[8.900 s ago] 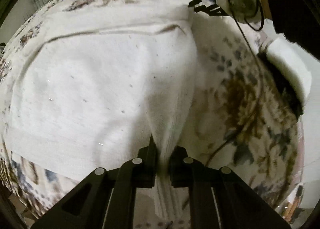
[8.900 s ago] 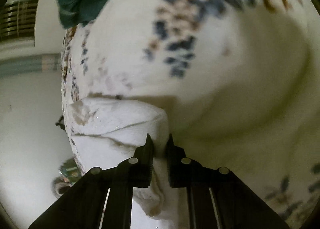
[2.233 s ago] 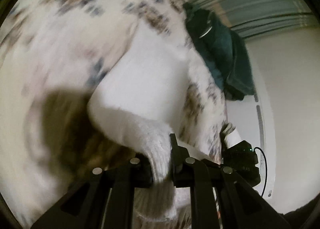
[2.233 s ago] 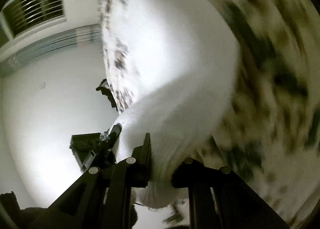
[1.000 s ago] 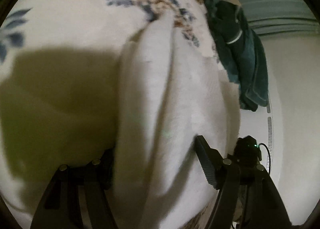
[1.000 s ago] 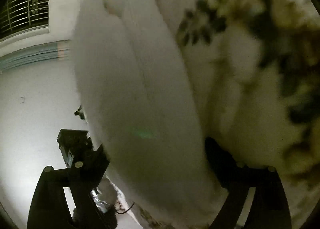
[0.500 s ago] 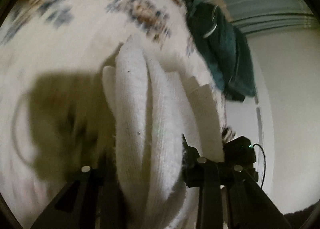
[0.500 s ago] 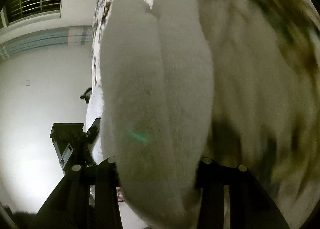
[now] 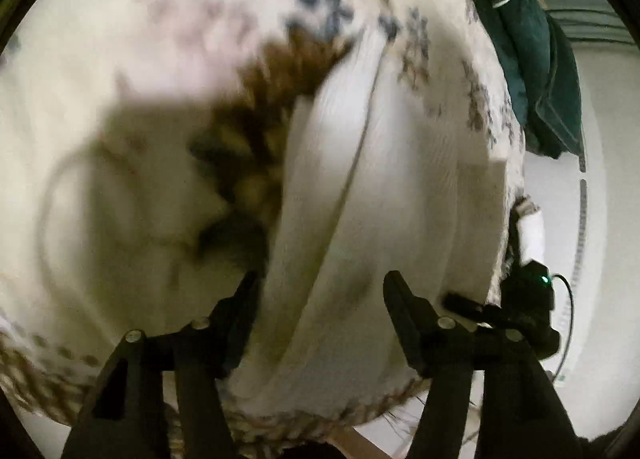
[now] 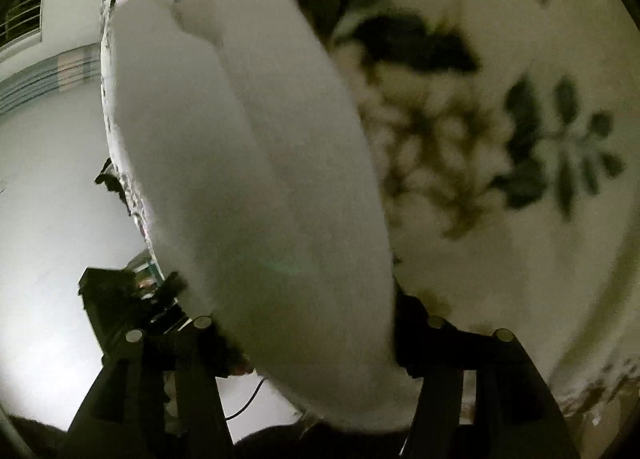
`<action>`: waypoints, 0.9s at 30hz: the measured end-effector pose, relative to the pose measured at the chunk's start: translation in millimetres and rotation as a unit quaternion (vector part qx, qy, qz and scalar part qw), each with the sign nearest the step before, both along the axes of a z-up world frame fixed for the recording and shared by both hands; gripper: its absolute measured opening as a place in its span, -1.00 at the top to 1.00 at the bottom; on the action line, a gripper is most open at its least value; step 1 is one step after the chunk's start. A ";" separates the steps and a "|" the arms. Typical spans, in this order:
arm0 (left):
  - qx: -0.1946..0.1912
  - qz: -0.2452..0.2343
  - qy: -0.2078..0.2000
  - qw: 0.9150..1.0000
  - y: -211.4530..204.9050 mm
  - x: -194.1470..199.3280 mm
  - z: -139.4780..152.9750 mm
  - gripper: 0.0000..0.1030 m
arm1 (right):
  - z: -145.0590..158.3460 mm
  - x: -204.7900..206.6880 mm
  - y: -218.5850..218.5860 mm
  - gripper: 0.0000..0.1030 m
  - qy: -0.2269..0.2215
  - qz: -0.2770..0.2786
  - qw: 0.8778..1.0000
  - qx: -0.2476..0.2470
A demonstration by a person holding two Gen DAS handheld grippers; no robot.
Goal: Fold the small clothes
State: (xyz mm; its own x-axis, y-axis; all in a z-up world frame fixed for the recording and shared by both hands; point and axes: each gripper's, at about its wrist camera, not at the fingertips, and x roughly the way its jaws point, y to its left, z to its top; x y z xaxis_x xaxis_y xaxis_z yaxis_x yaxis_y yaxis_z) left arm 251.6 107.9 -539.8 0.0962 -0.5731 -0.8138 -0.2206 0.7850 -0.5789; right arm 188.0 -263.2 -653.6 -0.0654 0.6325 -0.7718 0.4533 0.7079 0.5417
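Where folded thick, white knit garment [image 9: 372,187], soft rounded layers, blurred

both gripper pairs, left gripper [image 9: 320,291] and right gripper [image 10: 304,323], angled downward, jaws parted.

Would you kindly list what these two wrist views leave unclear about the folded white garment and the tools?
- Left wrist view: motion blur hides whether the left tool presses the folded white garment.
- Right wrist view: the garment covers the right tool pads; contact unclear.
- Garment type: too close, blurred.
- Dark green cloth: cut by the edge.
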 end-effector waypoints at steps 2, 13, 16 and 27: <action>0.024 -0.006 -0.032 0.999 0.6 9.8 16.7 -0.23 | 17.7 1.1 -10.6 -0.19 -0.024 -0.001 0.999 -0.044; 0.097 -0.102 -0.123 0.982 -60.7 96.5 -4.6 0.00 | 90.7 101.2 -11.3 -0.19 -0.145 0.043 0.982 -0.111; 0.121 -0.123 -0.132 0.976 -63.6 97.7 -3.0 0.89 | 91.5 114.8 7.5 0.84 -0.161 0.057 0.978 -0.124; 0.084 -0.028 -0.121 0.989 -9.2 115.8 -6.1 0.99 | 100.2 136.1 -7.8 0.91 -0.187 0.001 0.968 -0.168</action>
State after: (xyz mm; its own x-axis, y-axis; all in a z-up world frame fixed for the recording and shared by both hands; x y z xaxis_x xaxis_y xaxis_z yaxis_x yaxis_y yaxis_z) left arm 367.4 98.7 -545.8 0.2722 -0.4425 -0.8544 -0.0442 0.8813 -0.4705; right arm 324.1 -271.0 -553.4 0.2573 0.3415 -0.9040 0.2674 0.8738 0.4062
